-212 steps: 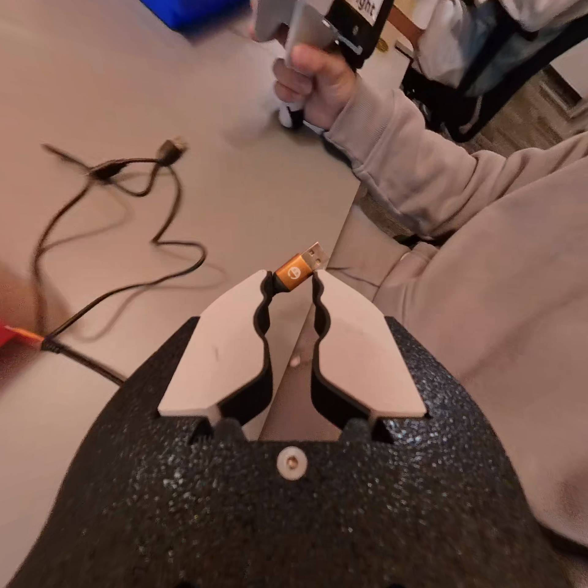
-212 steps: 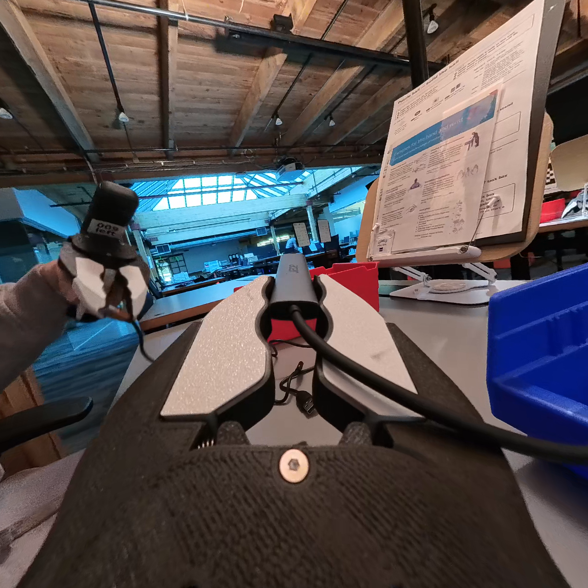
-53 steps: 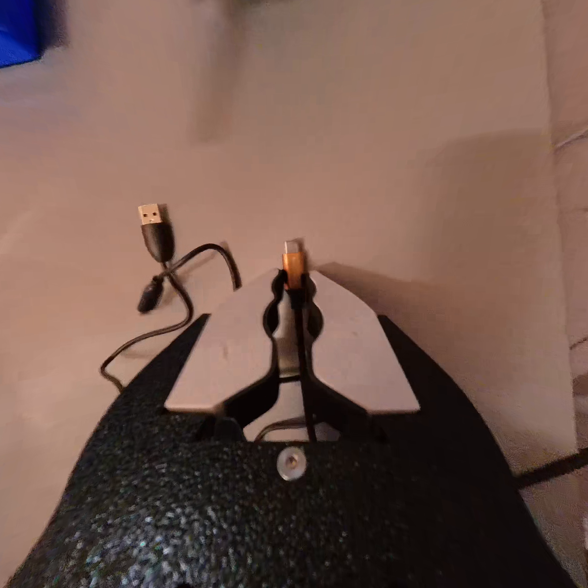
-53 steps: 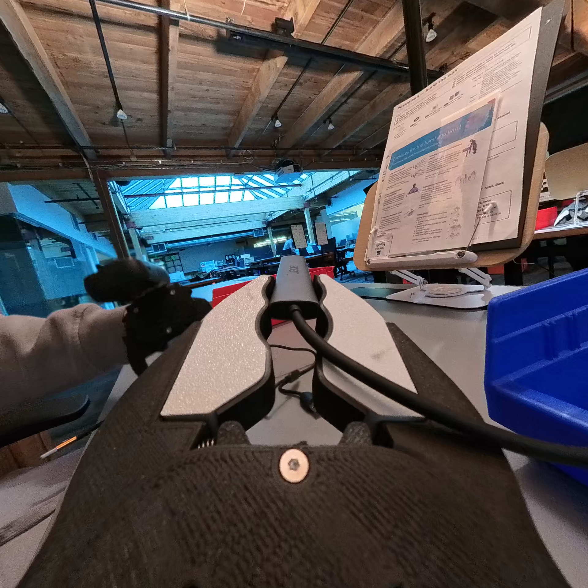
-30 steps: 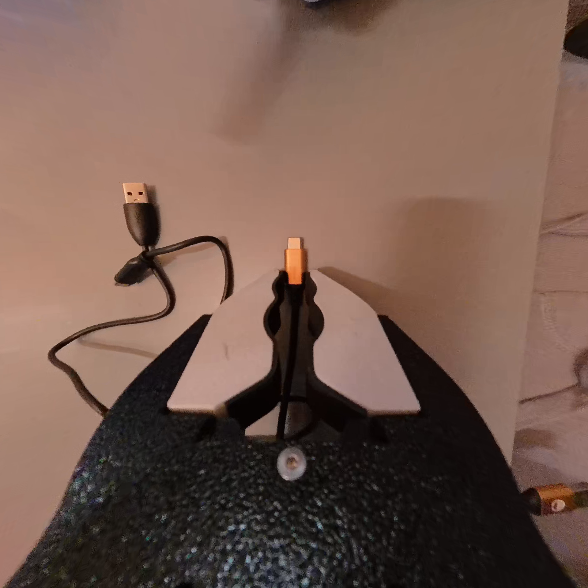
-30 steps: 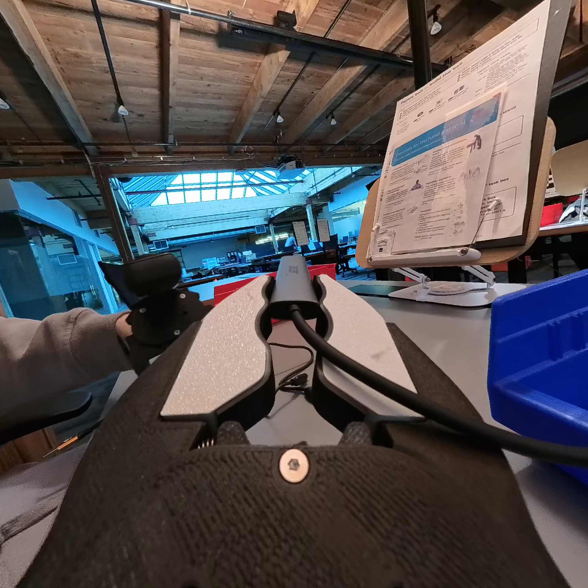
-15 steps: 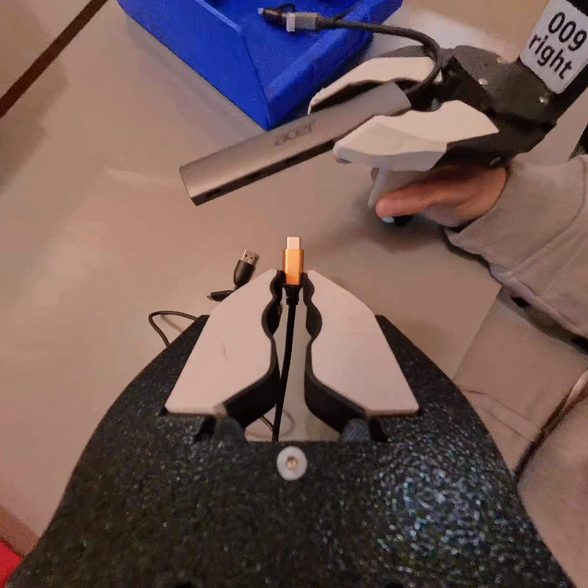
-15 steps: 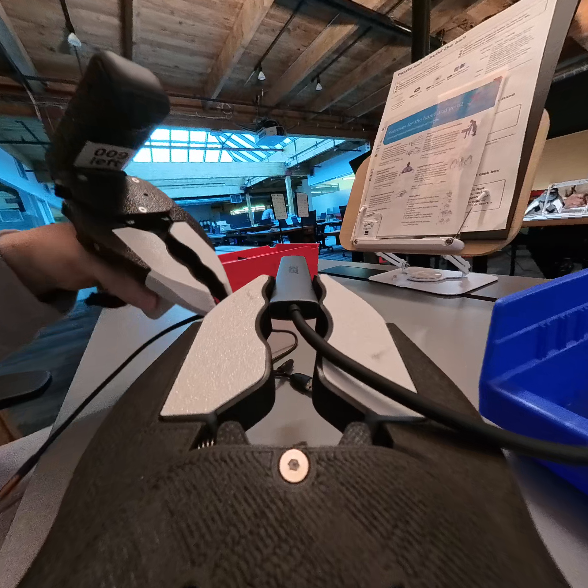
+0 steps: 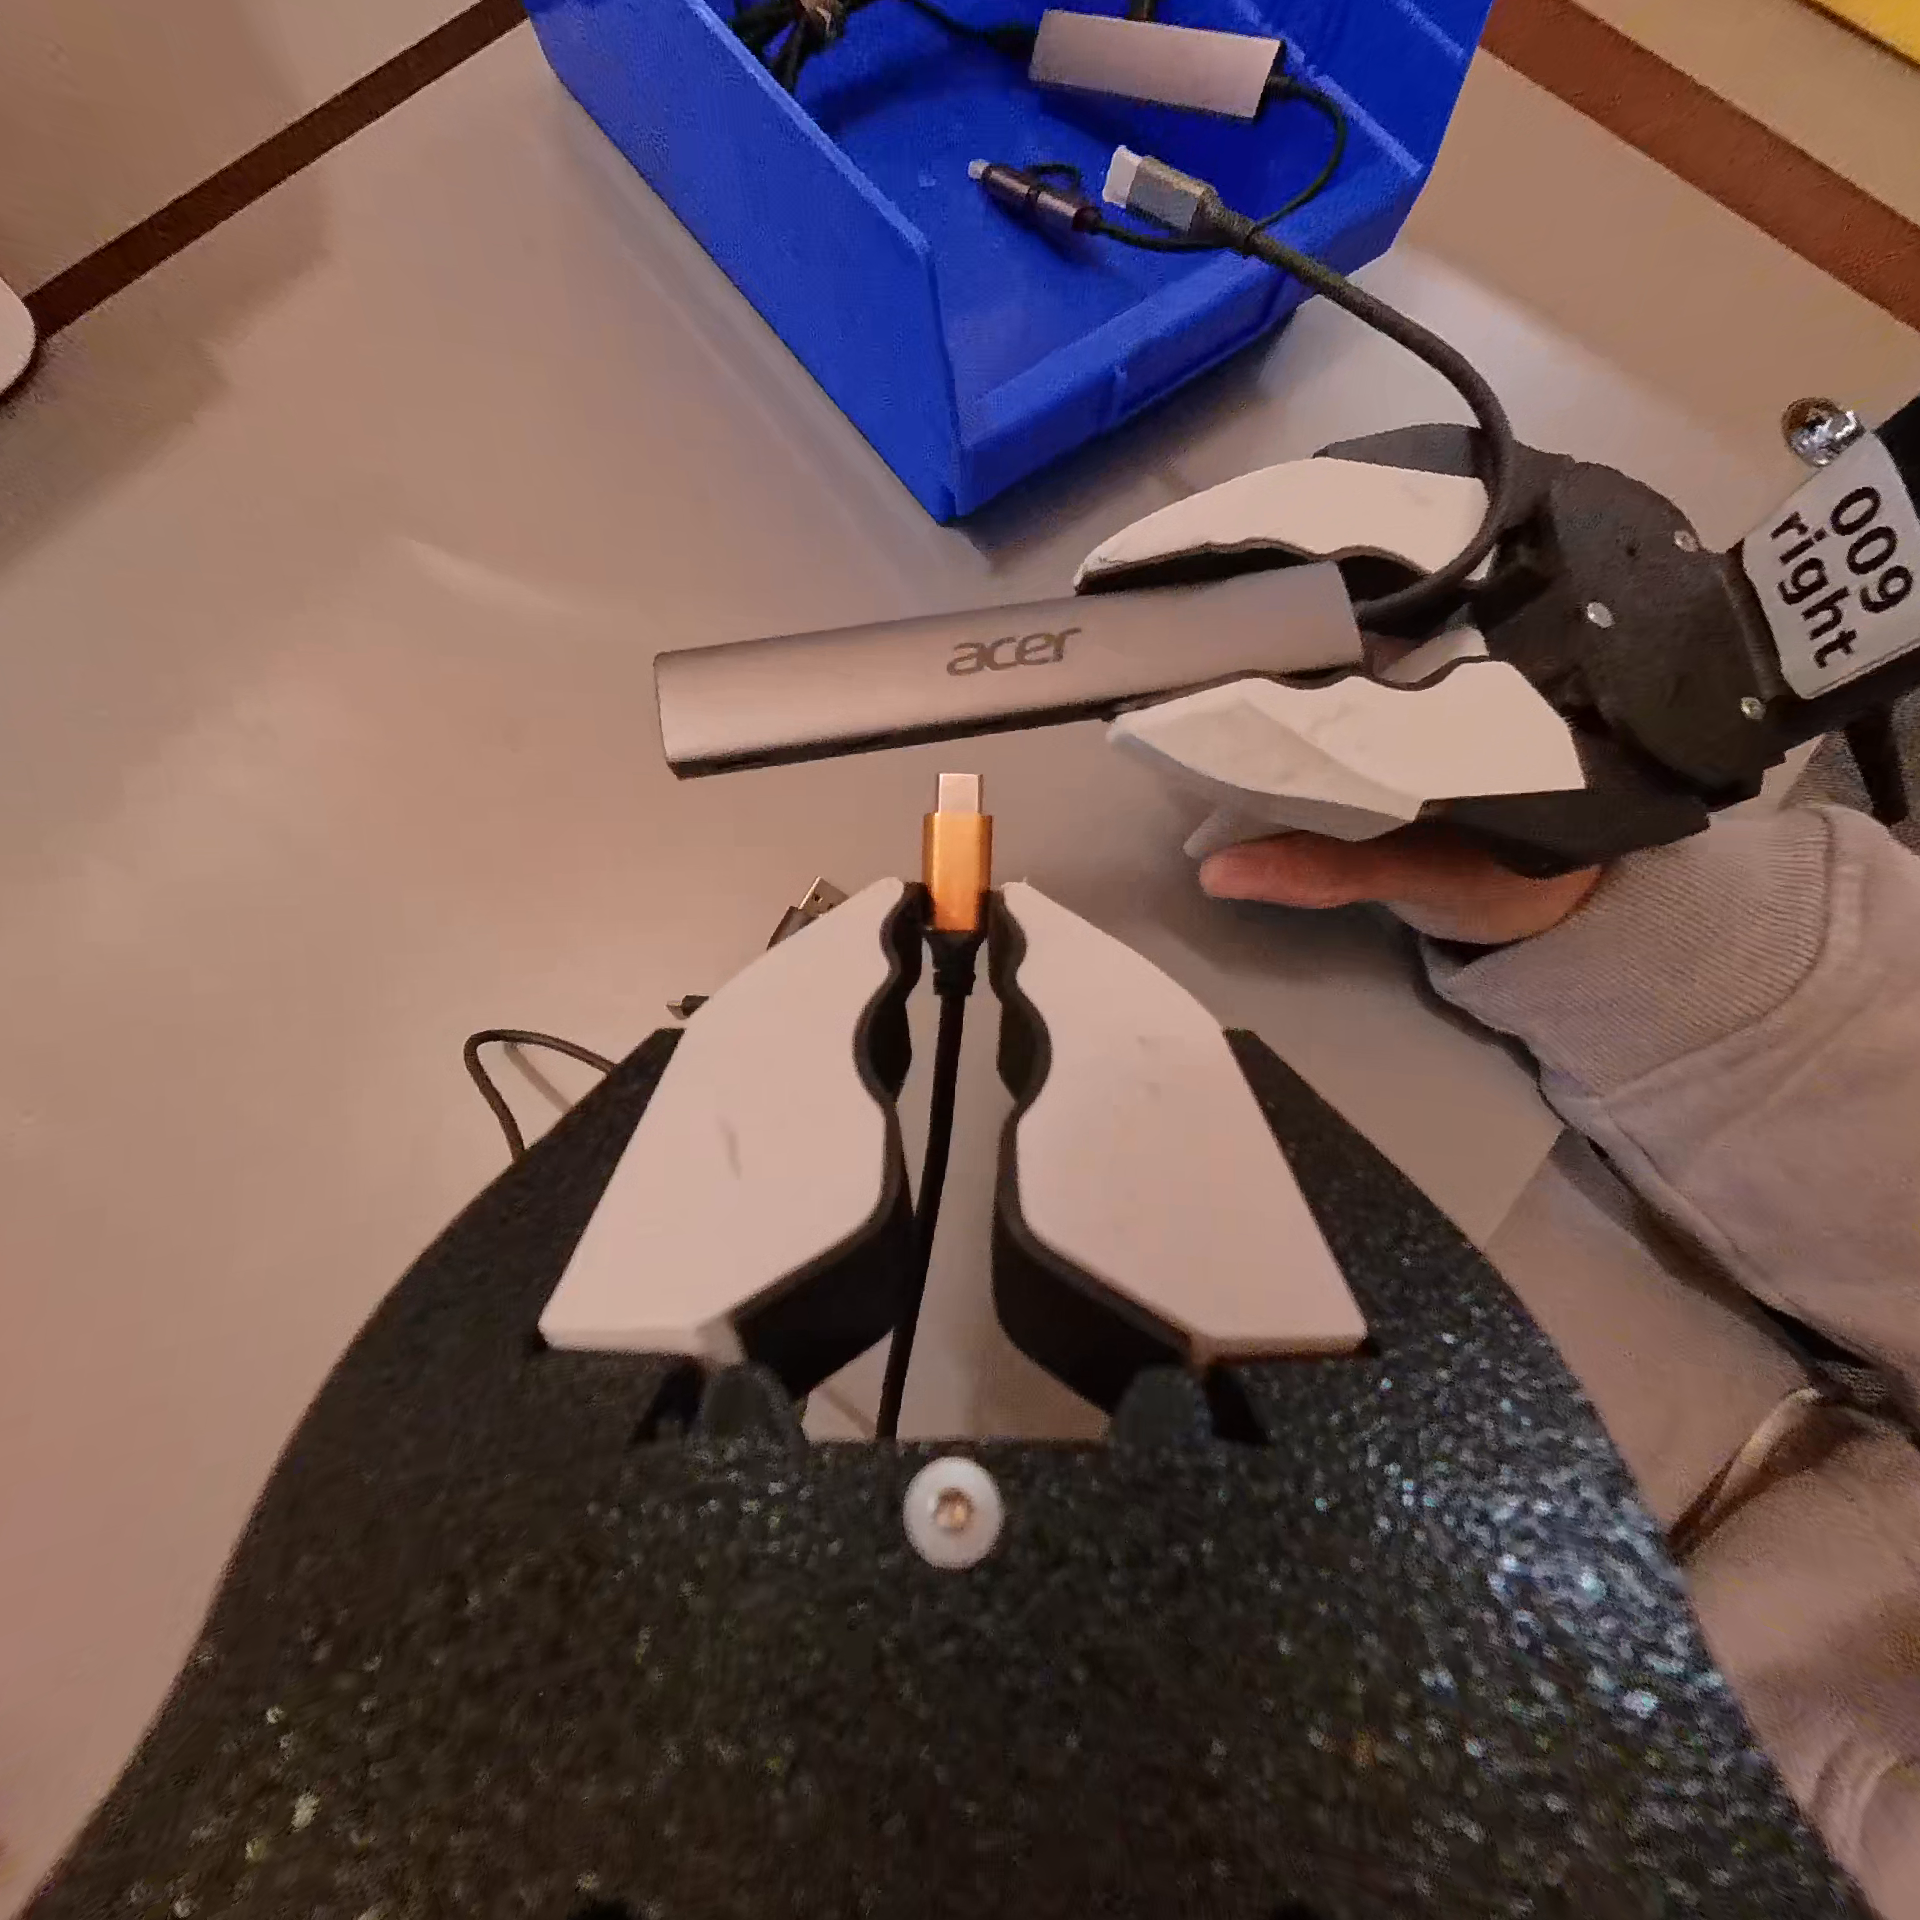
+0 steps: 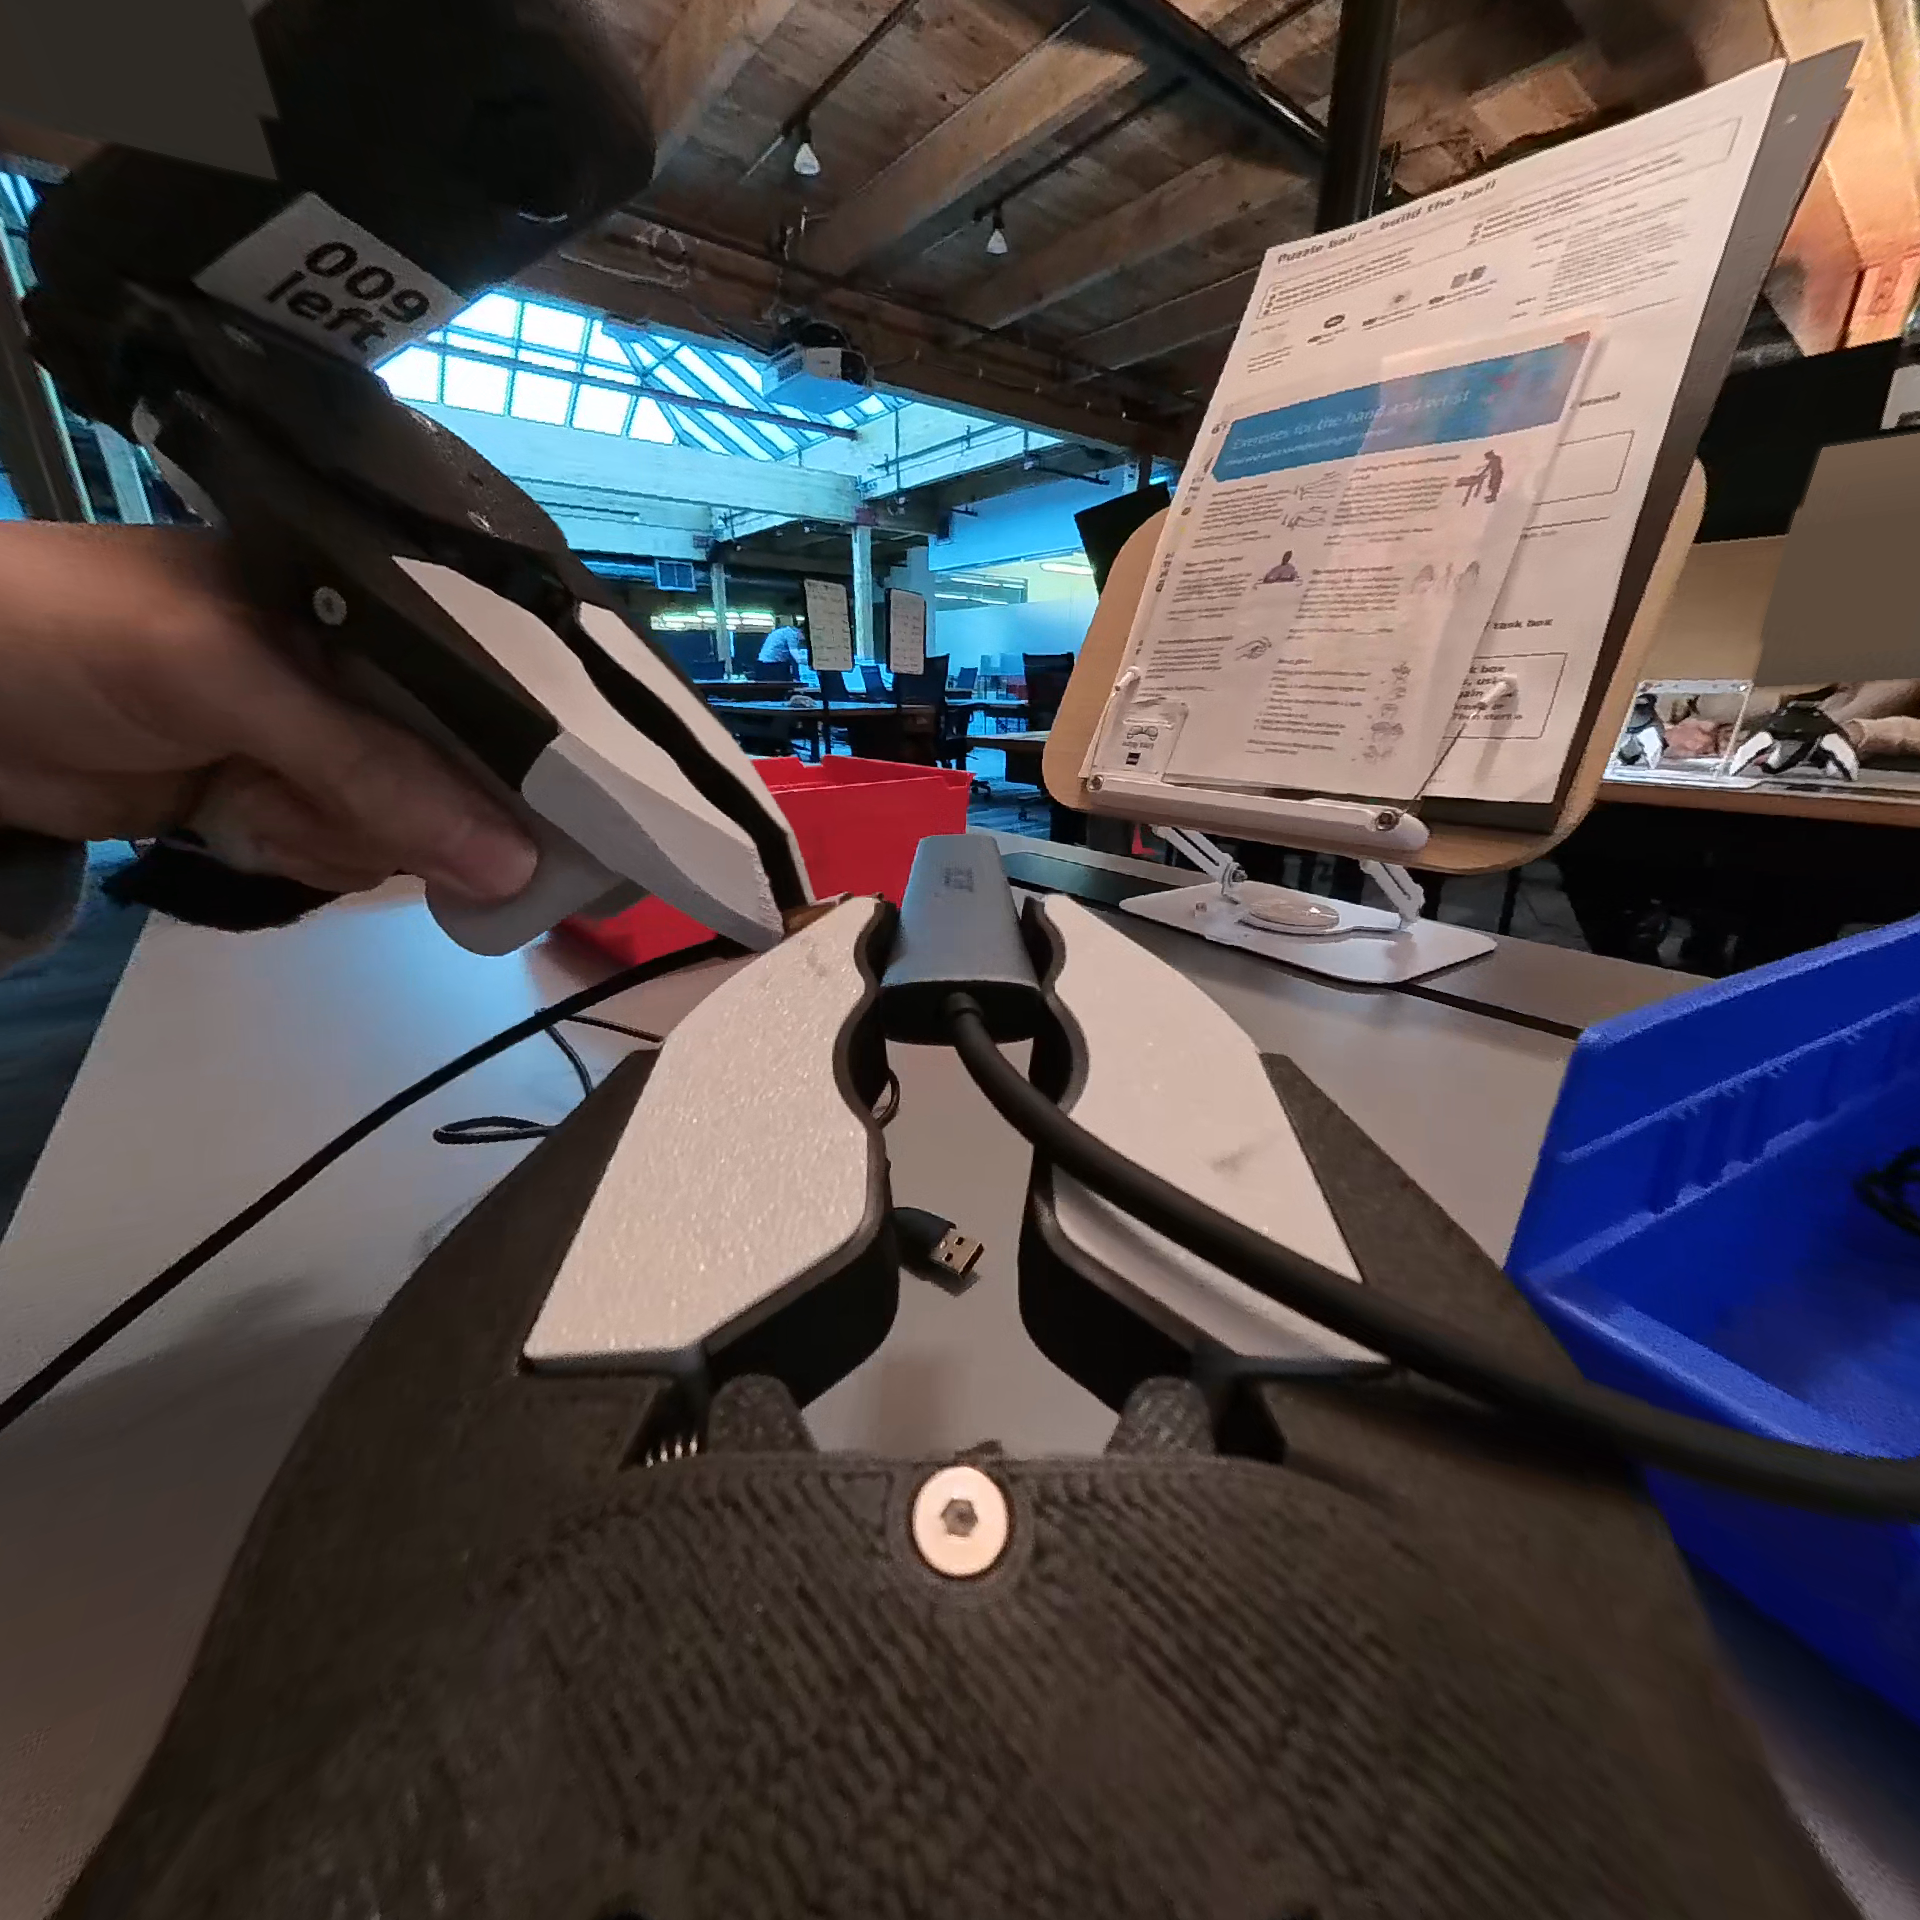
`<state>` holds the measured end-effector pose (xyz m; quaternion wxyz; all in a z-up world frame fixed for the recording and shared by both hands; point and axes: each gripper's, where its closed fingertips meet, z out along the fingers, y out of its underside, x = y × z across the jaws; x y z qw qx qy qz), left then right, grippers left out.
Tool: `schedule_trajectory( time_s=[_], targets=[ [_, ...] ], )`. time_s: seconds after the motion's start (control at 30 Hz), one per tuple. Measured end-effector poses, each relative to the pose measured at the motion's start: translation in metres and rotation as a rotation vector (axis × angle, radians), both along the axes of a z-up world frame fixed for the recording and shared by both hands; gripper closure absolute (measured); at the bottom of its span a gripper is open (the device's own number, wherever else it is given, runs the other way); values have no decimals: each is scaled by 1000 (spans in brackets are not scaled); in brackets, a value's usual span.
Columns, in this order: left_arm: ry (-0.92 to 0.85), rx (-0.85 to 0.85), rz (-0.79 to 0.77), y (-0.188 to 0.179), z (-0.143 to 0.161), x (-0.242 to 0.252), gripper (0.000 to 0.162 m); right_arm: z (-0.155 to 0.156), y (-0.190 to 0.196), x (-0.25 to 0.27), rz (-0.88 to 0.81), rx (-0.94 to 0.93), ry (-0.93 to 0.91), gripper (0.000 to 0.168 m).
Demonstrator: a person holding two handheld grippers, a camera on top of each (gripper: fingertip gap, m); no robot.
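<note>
My left gripper [image 9: 956,894] is shut on an orange-sleeved cable plug [image 9: 957,868] whose metal tip points forward; its thin black cable runs back between the fingers. Just beyond the tip hangs a long grey USB hub [image 9: 997,681], held level above the table. My right gripper [image 10: 956,914] is shut on the cable end of that hub [image 10: 951,925], and the hub's thick black cable [image 10: 1299,1288] trails off to the right. The right gripper also shows in the left wrist view [image 9: 1226,634]. The left gripper also shows in the right wrist view [image 10: 774,914], its tips close beside the hub.
A blue bin [image 9: 904,270] behind the hub holds another grey hub [image 9: 1153,57] and several cables. A black USB cable [image 10: 940,1247] lies on the grey table [image 9: 312,675]. A document stand [image 10: 1371,582] with papers and a red bin [image 10: 883,821] stand farther back. There is about 5 cm between the tips of the two grippers.
The left gripper swung from the bare table toward the blue bin and closed in on the hub. The right gripper brought the hub level, now just ahead of the plug tip.
</note>
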<state>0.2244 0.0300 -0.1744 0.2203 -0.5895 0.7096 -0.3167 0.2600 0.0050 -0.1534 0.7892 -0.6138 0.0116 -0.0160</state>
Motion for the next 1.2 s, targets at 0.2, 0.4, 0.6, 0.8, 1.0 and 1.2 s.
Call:
schedule_trajectory(
  time_s=[0.2,0.4,0.6,0.8,1.0,1.2],
  targets=[
    [3,8,6,0,-2,1,151,-3,4,-6,-11,-31,-56,144],
    [22,11,11,3,-4,-6,151,-6,9,-13,-3,-60,-112,144],
    [41,-9,20,6,-9,-9,151,-10,13,-20,-18,-92,-182,144],
    [-27,33,32,9,-7,-8,151,-16,17,-23,17,-148,-163,143],
    [-40,123,32,14,-12,-7,151,-22,22,-25,-2,-200,-198,142],
    [-241,85,-63,9,13,-1,150,-8,10,-11,-19,-86,-98,144]
  ],
)
